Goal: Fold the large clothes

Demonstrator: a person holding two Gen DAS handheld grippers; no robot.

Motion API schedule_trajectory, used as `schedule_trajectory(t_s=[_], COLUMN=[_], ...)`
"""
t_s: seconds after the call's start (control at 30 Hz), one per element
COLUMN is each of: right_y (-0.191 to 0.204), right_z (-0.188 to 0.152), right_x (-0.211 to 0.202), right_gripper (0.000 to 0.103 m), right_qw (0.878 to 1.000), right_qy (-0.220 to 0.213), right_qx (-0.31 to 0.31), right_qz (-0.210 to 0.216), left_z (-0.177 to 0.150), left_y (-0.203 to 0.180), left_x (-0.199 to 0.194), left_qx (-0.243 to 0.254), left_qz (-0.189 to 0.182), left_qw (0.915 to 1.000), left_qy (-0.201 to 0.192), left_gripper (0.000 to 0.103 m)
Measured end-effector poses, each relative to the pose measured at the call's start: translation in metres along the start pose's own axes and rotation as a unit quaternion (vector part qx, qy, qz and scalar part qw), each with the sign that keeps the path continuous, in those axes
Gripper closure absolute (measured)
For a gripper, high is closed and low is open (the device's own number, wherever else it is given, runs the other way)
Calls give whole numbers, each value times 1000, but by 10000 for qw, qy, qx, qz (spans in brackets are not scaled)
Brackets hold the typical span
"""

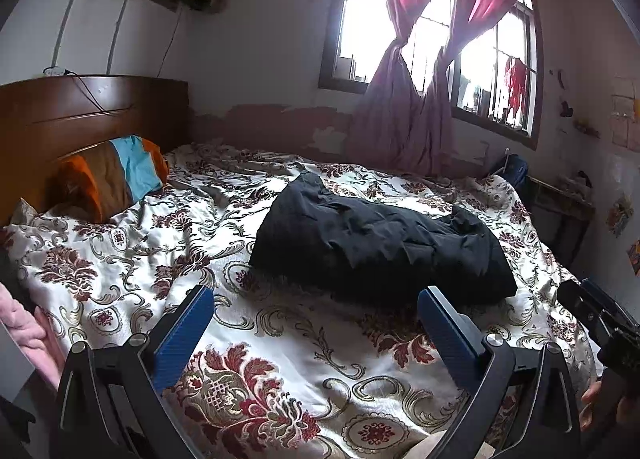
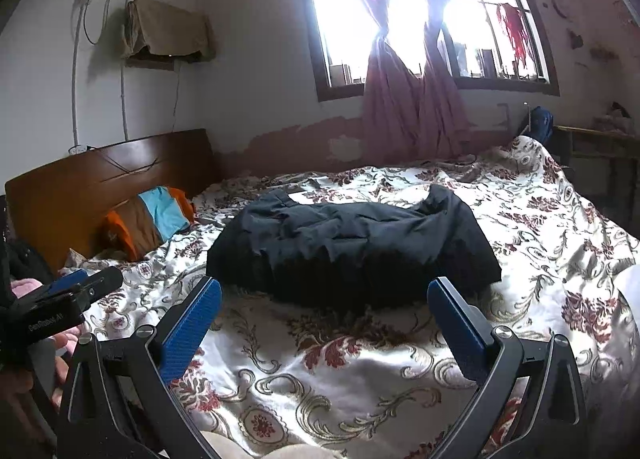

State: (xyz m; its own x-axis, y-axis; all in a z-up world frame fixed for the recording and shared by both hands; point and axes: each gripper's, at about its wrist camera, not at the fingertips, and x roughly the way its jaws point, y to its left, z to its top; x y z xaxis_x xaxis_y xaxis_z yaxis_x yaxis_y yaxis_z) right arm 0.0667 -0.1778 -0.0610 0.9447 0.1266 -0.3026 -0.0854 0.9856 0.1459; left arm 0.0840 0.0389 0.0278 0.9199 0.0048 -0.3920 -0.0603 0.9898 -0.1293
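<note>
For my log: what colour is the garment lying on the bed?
Black, or very dark navy, garment; clearest in the right wrist view.

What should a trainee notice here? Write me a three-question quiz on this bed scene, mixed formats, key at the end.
1. True or false: the left hand-held gripper is shut on the black garment.
2. Multiple choice: the striped pillow rests against A) the window, B) the headboard, C) the garment.
3. Fill in: the garment lies on the floral ____.

Key: 1 false, both it and the right hand-held gripper are open and empty; 2 B; 3 bedspread.
</note>
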Motion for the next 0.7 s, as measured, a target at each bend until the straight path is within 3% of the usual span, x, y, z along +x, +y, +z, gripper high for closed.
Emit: schedule_trajectory(t_s=[0.33,0.57,0.7], right_y=[2,-1,-4], right_z=[-25,-38,-39], right_x=[-14,-6,-6], right_gripper=[2,2,2], right_qw=[9979,9970,9968], right_qy=[-521,-417,-390], right_qx=[-19,-59,-20], right_qz=[-379,-649,-694], left_z=[-31,-59,-65], left_y=[-8,-15,-21], left_x=[3,11,18], left_qx=[2,-344,-238], left_qz=[-1,-73,19], left_qw=[10000,9994,9997], left_qy=[17,-47,95], left_gripper=[1,1,1])
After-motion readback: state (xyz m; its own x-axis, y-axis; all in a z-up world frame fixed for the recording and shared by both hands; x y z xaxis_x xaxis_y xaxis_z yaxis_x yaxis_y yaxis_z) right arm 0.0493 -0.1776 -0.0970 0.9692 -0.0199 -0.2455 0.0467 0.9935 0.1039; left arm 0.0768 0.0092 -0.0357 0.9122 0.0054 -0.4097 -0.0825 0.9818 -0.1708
